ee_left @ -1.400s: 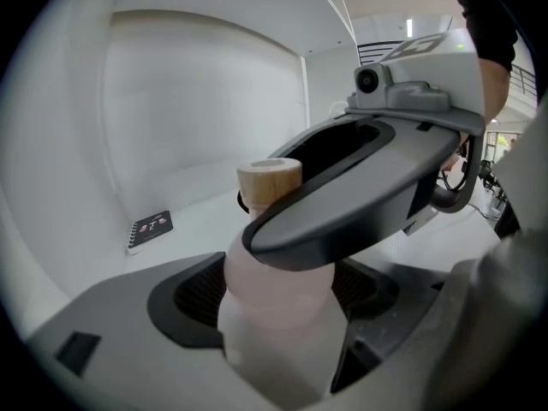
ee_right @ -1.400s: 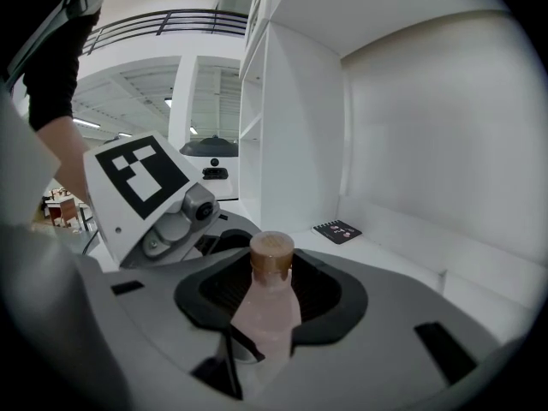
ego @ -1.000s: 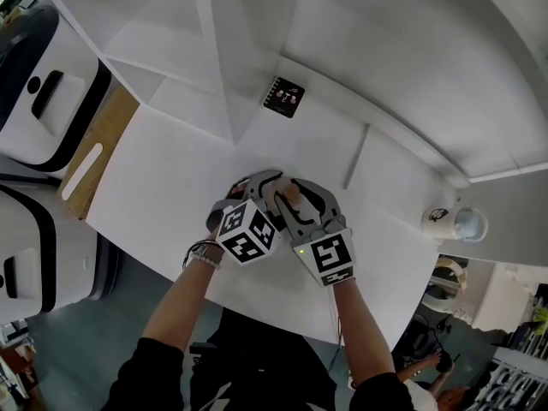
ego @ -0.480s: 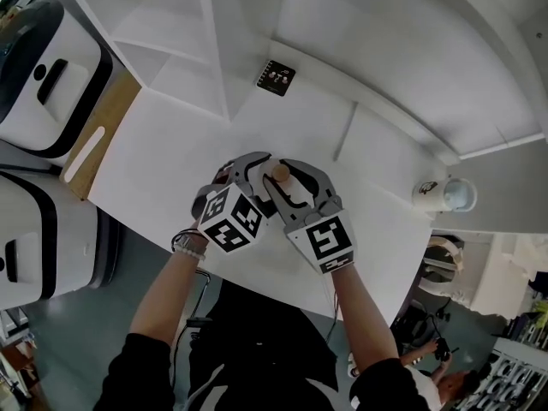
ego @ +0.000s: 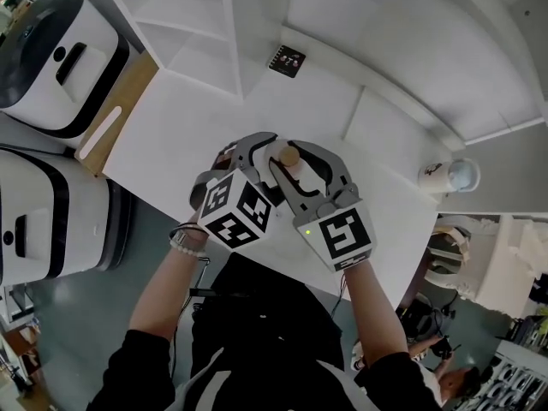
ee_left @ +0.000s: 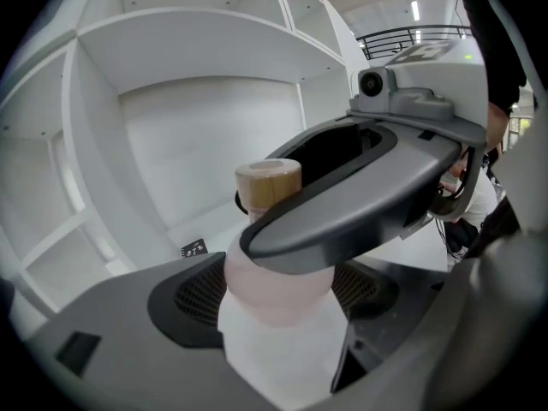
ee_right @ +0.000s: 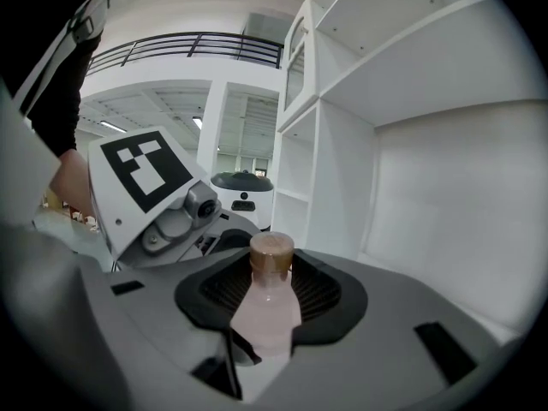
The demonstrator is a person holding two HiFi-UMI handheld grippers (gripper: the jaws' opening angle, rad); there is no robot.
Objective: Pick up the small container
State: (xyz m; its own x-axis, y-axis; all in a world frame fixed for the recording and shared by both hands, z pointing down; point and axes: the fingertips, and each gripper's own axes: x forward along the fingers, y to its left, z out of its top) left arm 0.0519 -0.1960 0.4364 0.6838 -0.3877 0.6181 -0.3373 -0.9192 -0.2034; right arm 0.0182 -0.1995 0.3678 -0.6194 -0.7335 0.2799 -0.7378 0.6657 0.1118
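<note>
Your left hand-held gripper (ego: 255,154): clamped on the small tan-capped bottle (ee_right: 265,306) | your right hand-held gripper (ego: 295,163): clamped on it too | over the counter (ego: 171,135).

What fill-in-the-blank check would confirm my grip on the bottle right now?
1. The small container is clamped by ____ grippers, the left gripper and the right gripper.
2. Its tan cap points ____.
3. In the head view, the white cup sits to the ____ of the grippers.
Missing words: both; up; right.
</note>
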